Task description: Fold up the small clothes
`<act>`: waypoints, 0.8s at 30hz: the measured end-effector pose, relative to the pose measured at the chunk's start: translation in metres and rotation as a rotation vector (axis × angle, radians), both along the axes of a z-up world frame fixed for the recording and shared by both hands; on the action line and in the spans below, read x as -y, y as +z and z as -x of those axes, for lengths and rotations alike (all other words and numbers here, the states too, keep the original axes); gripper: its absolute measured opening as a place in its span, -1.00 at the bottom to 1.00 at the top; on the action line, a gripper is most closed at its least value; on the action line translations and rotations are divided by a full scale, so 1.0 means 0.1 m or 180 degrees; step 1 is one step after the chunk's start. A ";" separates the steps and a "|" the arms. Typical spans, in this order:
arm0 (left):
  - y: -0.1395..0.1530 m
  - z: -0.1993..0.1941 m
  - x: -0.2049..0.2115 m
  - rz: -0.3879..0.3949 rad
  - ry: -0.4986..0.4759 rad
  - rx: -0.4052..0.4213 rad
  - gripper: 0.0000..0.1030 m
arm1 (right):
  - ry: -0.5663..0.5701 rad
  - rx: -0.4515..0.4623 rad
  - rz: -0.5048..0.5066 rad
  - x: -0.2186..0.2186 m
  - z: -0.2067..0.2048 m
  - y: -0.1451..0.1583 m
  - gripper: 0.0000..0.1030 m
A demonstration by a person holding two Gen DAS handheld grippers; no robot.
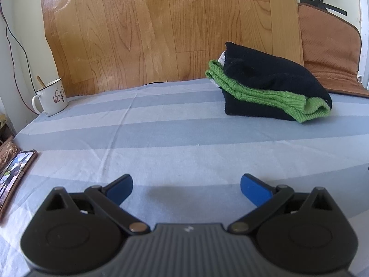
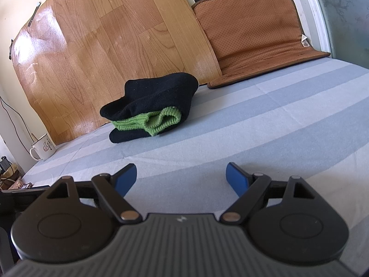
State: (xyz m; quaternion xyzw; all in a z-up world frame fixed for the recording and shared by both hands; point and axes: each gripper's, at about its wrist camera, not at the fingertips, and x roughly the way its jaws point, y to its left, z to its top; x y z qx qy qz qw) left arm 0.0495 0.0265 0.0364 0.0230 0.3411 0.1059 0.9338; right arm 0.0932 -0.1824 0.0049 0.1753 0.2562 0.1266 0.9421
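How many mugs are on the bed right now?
1. The white enamel mug stands at the far left edge of the striped sheet, against the wood-pattern panel, well left of the folded black-and-green garment. None seems hidden.

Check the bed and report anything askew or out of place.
Little stands out. The folded black and green garment lies compact on the striped sheet, though its green cuff bulges from the fold. The white mug stands upright near the sheet's edge.

A home bedroom — striped bedsheet (image 1: 161, 127), enamel mug (image 1: 52, 98) (spoon inside) beside it.
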 end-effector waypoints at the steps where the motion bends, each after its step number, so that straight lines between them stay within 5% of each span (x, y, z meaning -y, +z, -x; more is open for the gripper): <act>1: 0.00 0.00 0.00 0.0000 -0.0001 0.0000 1.00 | 0.0000 0.0000 0.0001 0.00 0.00 0.00 0.68; 24: 0.00 0.01 0.02 -0.0028 -0.0029 0.0013 1.00 | -0.0002 0.0002 0.0000 0.00 0.00 0.00 0.69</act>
